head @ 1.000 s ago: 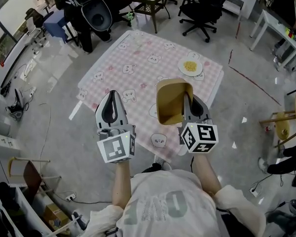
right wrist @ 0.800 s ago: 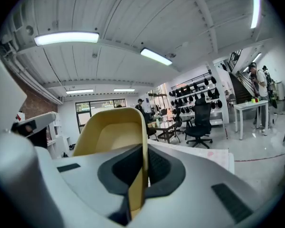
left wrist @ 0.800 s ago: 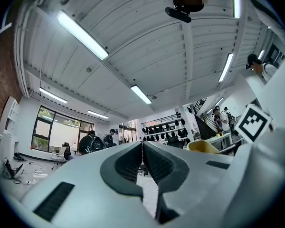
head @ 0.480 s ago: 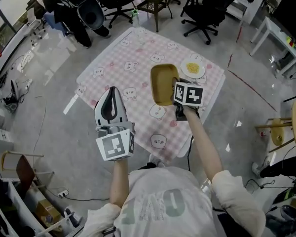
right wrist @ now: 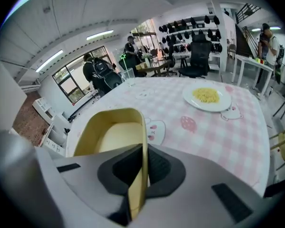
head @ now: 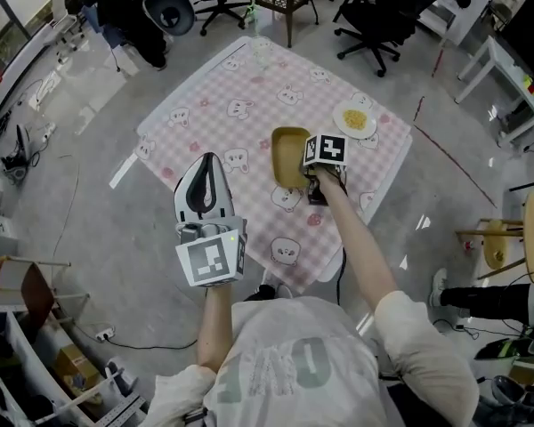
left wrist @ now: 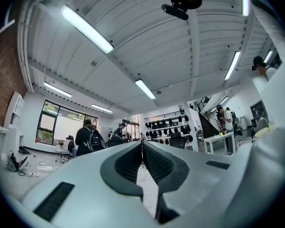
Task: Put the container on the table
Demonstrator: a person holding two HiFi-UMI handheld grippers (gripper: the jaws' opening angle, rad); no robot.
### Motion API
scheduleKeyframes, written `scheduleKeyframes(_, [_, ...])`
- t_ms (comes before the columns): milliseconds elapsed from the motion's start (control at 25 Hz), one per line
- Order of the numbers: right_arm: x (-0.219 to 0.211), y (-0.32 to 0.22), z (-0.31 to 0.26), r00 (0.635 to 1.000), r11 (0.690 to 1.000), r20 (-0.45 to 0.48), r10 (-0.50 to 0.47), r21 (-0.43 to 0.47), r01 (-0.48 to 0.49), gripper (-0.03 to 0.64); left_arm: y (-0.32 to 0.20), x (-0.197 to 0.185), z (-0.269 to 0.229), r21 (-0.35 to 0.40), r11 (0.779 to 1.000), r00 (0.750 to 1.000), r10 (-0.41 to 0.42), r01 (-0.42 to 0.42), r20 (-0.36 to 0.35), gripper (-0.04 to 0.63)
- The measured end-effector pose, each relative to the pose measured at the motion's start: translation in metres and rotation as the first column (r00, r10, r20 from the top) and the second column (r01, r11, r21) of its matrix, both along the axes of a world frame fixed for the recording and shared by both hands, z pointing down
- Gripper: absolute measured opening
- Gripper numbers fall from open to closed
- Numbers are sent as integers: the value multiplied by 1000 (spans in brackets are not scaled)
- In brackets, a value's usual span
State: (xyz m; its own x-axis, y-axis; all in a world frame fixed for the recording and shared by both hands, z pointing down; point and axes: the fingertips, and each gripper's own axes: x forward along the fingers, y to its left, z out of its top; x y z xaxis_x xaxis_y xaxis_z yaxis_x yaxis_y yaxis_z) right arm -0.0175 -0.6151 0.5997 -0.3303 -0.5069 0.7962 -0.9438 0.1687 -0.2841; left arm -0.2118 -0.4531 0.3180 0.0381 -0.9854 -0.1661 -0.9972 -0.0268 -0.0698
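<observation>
A yellow container [head: 290, 156] with an empty inside hangs low over the table with the pink checked cloth [head: 222, 87]. My right gripper [head: 308, 169] is shut on its right wall, and in the right gripper view that wall [right wrist: 143, 165] stands pinched between the jaws while the container [right wrist: 109, 137] stretches away over the cloth. My left gripper [head: 205, 165] is held up near the table's front left edge. Its jaws are shut with nothing between them, pointing slightly upward at the room in the left gripper view [left wrist: 142, 146].
A white plate of yellow food [head: 354, 120] lies on the cloth at the right, close behind the container; it also shows in the right gripper view [right wrist: 207, 97]. A clear glass [head: 261, 50] stands at the table's far edge. Office chairs [head: 374, 12] stand beyond the table.
My right gripper has swung forward and down with the yellow container, from chest height to low over the cloth. The left gripper has hardly moved.
</observation>
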Motion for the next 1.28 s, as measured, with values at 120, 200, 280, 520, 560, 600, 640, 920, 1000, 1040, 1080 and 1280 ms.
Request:
scheduleKeyframes(120, [2,1,16,1000,999,-31,0,-44,-1,32,1,-4,5,-12,1000,1000,-11,11,-1,29])
scheduleKeyframes(200, [1,2,23,999,999,-47,-7,-50,4,32,1,-10,9,-18,1000,1000,-21,21,-4,29])
scheduleKeyframes(280, [-1,3,27,999,999,-42,-5,-55,3,34,2,-14,12,-22,999,1000,-30,30,-6,29])
scheduleKeyframes(520, [-6,5,30,1000,999,8,9,-50,-8,37,3,-19,13,-29,999,999,-45,45,-9,29])
scheduleKeyframes(560, [-6,5,28,1000,999,16,11,-46,-11,41,4,-20,14,-30,999,999,-46,46,-9,29])
scheduleKeyframes(600, [-7,5,26,1000,999,22,15,-41,-14,51,4,-22,14,-31,998,999,-47,47,-9,29])
scheduleKeyframes(640, [-8,4,23,999,999,28,19,-34,-18,76,5,-23,15,-33,998,999,-49,48,-6,29])
scheduleKeyframes(920, [1,-23,-48,995,986,95,33,159,-48,131,0,-17,19,-51,998,999,-44,45,7,29])
scheduleKeyframes(1000, [2,-22,-87,995,956,101,6,291,-35,130,1,-15,20,-53,998,999,-38,39,13,29])
scheduleKeyframes(1040, [2,-17,-109,995,931,102,-12,365,-26,130,2,-14,20,-54,998,999,-34,35,16,29])
scheduleKeyframes(1080, [3,-7,-132,994,898,105,-31,440,-18,129,3,-13,20,-54,998,999,-30,30,19,29])
scheduleKeyframes(1280, [10,68,-223,988,690,128,-91,723,-31,56,13,-8,11,-36,999,1000,-10,11,27,29])
